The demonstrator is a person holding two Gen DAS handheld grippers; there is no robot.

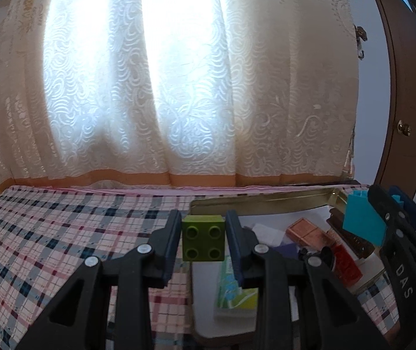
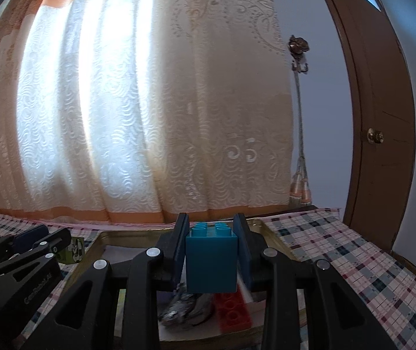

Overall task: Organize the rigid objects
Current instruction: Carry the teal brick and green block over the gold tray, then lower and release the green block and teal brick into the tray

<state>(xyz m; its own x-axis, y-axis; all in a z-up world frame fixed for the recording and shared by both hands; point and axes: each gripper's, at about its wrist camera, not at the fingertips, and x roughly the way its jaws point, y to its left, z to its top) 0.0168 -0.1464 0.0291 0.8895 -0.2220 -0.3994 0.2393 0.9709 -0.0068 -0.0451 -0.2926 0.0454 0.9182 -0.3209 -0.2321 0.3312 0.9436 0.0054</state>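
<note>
We are in a room of a home: patterned lace curtains (image 1: 155, 87) glow over a window, a brown wooden door (image 2: 383, 116) with a brass knob (image 2: 374, 136) stands nearby, and a checked cloth (image 1: 62, 227) covers the tabletop.

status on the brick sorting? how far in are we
Done: nothing visibly sorted yet. In hand: left gripper clamps a green four-stud plastic brick; right gripper clamps a tall blue plastic brick, both lifted. Left: a flat red brick and other clutter lie in the gold-rimmed tray.
</note>
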